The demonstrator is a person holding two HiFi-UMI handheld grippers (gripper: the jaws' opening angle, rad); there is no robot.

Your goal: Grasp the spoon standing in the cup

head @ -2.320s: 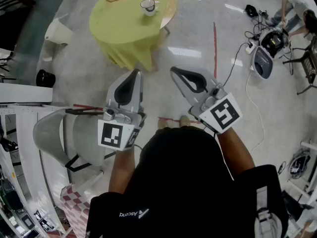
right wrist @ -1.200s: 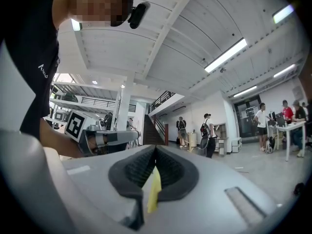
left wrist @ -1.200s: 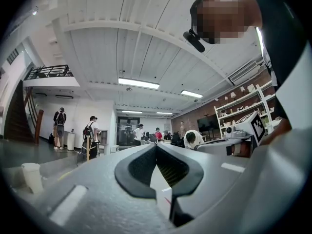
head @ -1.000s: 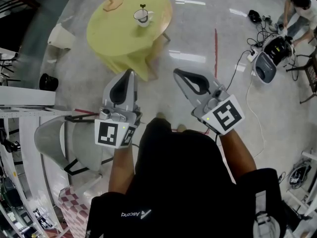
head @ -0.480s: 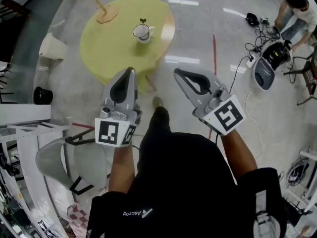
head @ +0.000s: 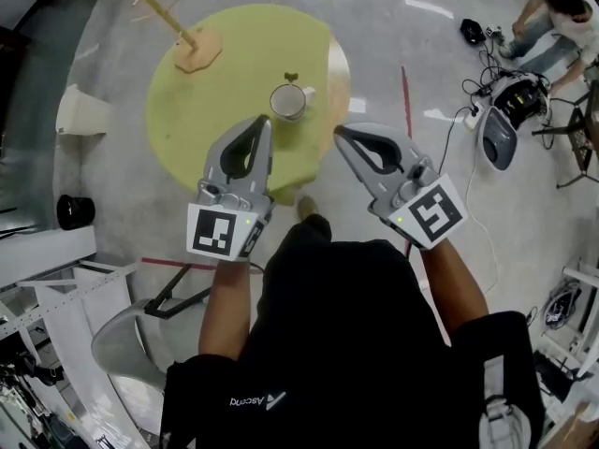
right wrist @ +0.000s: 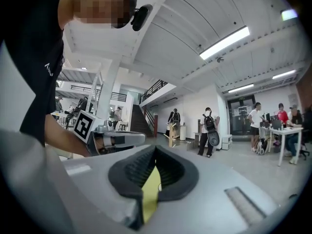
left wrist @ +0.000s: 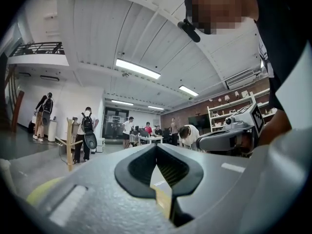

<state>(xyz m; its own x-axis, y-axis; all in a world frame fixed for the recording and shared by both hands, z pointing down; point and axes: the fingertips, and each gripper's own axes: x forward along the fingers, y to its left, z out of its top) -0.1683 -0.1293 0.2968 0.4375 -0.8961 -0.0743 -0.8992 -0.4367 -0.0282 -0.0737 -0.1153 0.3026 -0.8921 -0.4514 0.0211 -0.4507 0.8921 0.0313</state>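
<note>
A white cup (head: 288,102) stands on the round yellow-green table (head: 234,73), near its right side in the head view. A spoon (head: 292,79) stands in the cup, its dark handle end sticking up above the rim. My left gripper (head: 266,120) is held over the table's near edge, just short of the cup and a little to its left, shut and empty. My right gripper (head: 340,131) is to the cup's right, off the table edge, also shut with nothing in it. In the two gripper views the jaws (left wrist: 156,146) (right wrist: 155,148) meet at their tips and point out into the room.
A wooden stand (head: 195,47) occupies the table's far left. A grey chair (head: 126,344) and a black stool (head: 75,211) are at my left. A person (head: 562,7) crouches by a machine (head: 496,120) with cables at the right. Red tape (head: 405,82) marks the floor.
The table and cup have come nearer, sliding down the head view until the left gripper's tip overlaps the table edge. Both grippers stayed shut and held out in front.
</note>
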